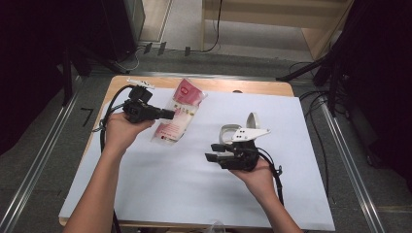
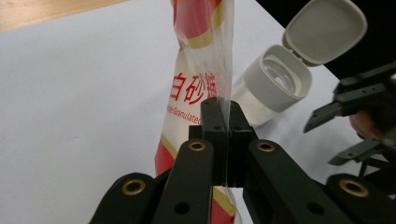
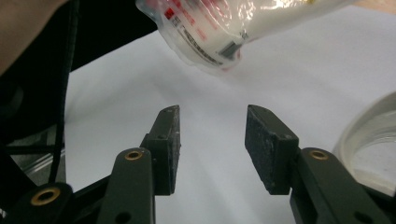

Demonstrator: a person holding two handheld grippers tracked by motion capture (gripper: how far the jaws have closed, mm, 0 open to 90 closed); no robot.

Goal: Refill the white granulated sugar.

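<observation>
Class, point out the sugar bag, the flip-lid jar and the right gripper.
sugar bag [image 1: 179,115], high view, printed middle of the bag.
flip-lid jar [image 2: 275,81], left gripper view, white rim.
right gripper [image 3: 212,142], right gripper view, gap between the fingertips.

One sugar bag [image 1: 177,112], red and clear with white granules, at 11 o'clock on the sheet. One clear jar [image 2: 261,91] with a white flip lid, open, at 3 o'clock. Two handheld grippers: left gripper [image 1: 167,114] at 10 o'clock, right gripper [image 1: 214,151] at 4 o'clock. One white sheet [image 1: 160,184]. One wooden table [image 1: 214,86].
</observation>
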